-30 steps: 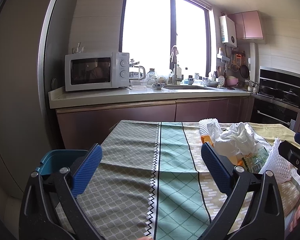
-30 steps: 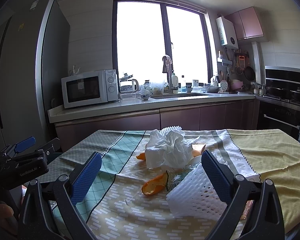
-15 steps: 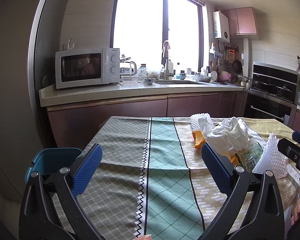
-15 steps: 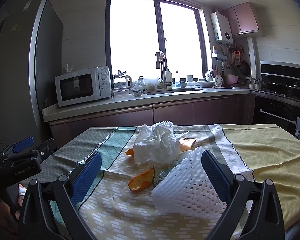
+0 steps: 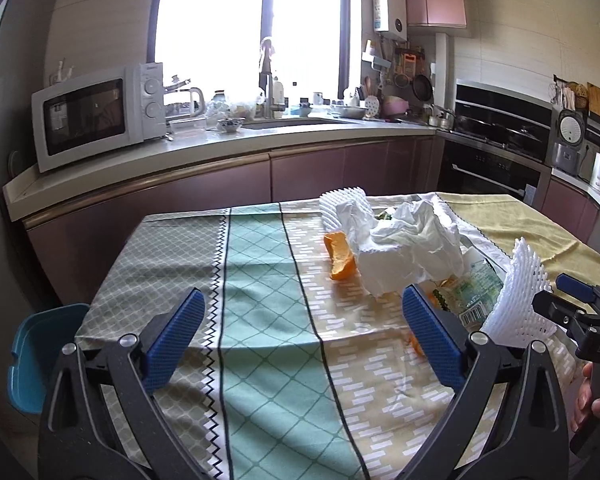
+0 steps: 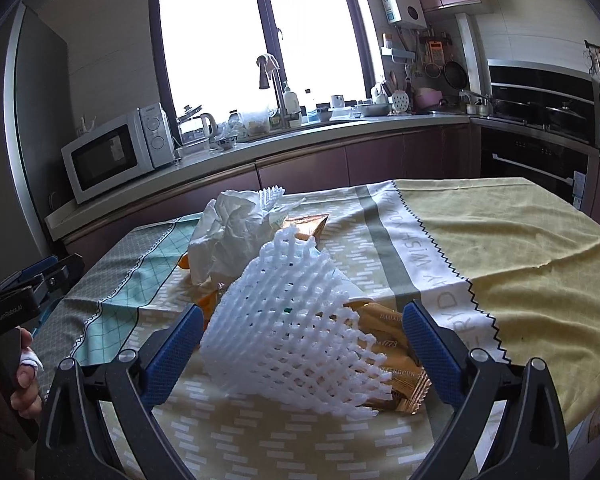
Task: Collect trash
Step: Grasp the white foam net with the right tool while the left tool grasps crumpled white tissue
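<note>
White foam fruit netting (image 6: 300, 320) sits lower centre of the right wrist view, between the wide-open, empty right gripper (image 6: 300, 344) fingers. Left gripper (image 5: 300, 344), equally open and empty, faces bare tablecloth (image 5: 260, 320); the right is nearer.

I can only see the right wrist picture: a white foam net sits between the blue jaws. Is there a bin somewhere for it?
Observer: Probably. The left wrist view shows a blue container beside the table's left edge, lower than the tablecloth.
Operator: Is anything hiding behind the net?
Observer: A clear wrapper with a green label and a barcode lies between the foam net and the crumpled tissue.
Operator: Is the other tool carrying something?
Observer: No. The left gripper has its jaws wide open, with nothing between them.
</note>
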Action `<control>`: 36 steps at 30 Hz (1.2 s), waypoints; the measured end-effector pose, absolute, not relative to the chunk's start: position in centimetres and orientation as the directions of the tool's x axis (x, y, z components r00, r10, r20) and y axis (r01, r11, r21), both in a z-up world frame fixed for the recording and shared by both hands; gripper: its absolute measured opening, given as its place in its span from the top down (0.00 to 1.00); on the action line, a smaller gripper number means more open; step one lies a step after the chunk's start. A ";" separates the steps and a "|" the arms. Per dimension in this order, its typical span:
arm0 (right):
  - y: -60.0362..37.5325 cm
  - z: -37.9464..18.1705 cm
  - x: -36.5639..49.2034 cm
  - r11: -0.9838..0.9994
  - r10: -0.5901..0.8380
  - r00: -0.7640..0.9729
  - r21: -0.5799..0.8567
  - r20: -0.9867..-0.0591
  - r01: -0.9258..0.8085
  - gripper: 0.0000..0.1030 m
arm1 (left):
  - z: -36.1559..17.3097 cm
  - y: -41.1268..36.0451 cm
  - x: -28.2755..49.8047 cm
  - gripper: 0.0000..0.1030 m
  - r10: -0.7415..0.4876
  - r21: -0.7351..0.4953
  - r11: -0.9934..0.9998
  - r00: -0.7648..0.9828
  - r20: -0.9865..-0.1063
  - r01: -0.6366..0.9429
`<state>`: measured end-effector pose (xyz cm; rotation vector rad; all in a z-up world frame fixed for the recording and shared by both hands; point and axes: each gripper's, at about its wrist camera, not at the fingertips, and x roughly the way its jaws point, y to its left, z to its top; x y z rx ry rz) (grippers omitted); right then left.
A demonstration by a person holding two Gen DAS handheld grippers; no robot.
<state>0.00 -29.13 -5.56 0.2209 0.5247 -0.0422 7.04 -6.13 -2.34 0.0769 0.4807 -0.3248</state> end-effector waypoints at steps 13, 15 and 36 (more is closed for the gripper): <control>-31.1 -7.1 0.9 0.944 0.190 0.831 0.328 -0.523 -0.009 0.69 | -2.1 -18.0 13.1 0.17 -0.509 -0.027 0.805 0.667 -0.545 0.593; -31.5 -7.1 0.7 0.938 0.209 0.834 0.346 -0.511 -0.023 0.78 | -2.6 -20.0 14.3 0.20 -0.520 -0.031 0.786 0.634 -0.571 0.617; -31.4 -4.5 -1.0 0.909 0.320 0.845 0.390 -0.429 -0.146 0.97 | -0.5 -12.5 12.6 0.93 -0.621 -0.240 0.764 0.580 -0.527 0.599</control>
